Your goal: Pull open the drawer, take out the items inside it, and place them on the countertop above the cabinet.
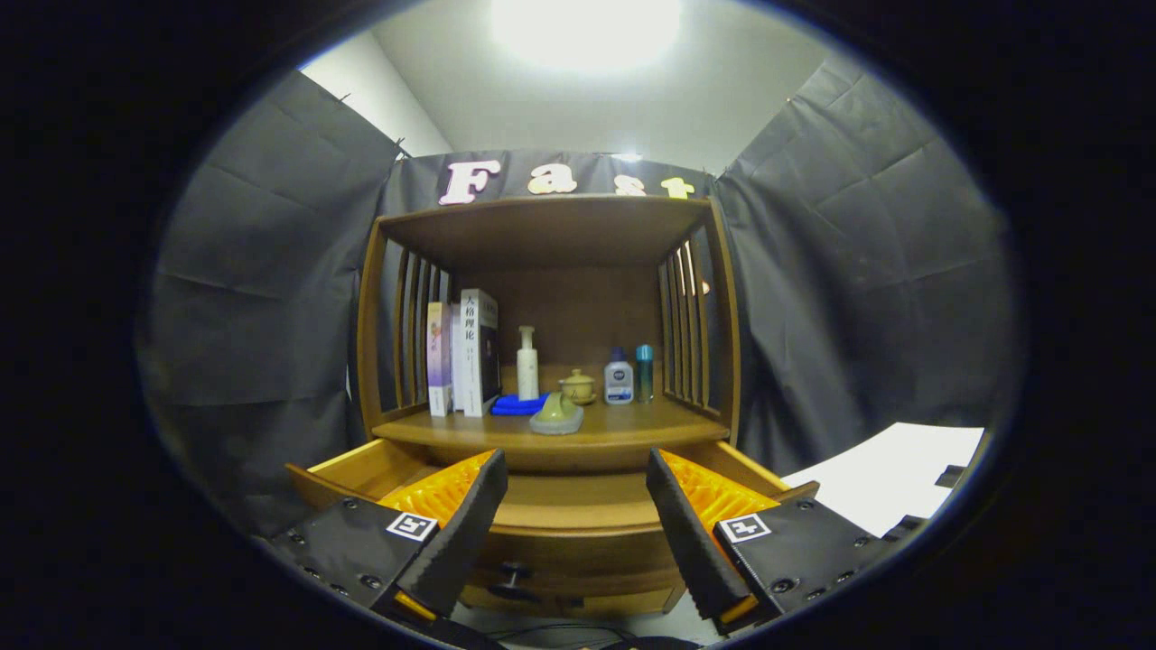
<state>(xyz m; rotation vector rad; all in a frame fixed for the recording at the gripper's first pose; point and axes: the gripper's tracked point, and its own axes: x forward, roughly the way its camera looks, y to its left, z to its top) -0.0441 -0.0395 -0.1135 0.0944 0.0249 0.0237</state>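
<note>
Gripper, lower centre of frame, was levelled at the wooden cabinet, fingers spread wide and empty. The drawer stood pulled open between them, beneath the countertop bearing a green item.

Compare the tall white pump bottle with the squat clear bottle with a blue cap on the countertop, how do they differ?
The tall white pump bottle is slim and opaque, topped by a pump head; the squat clear bottle with a blue cap is shorter, wider and labelled. The pump bottle stands beside the upright books, the squat one beside the teal can. Both stand upright on the wooden countertop, beyond the open gripper and pulled-out drawer.
</note>
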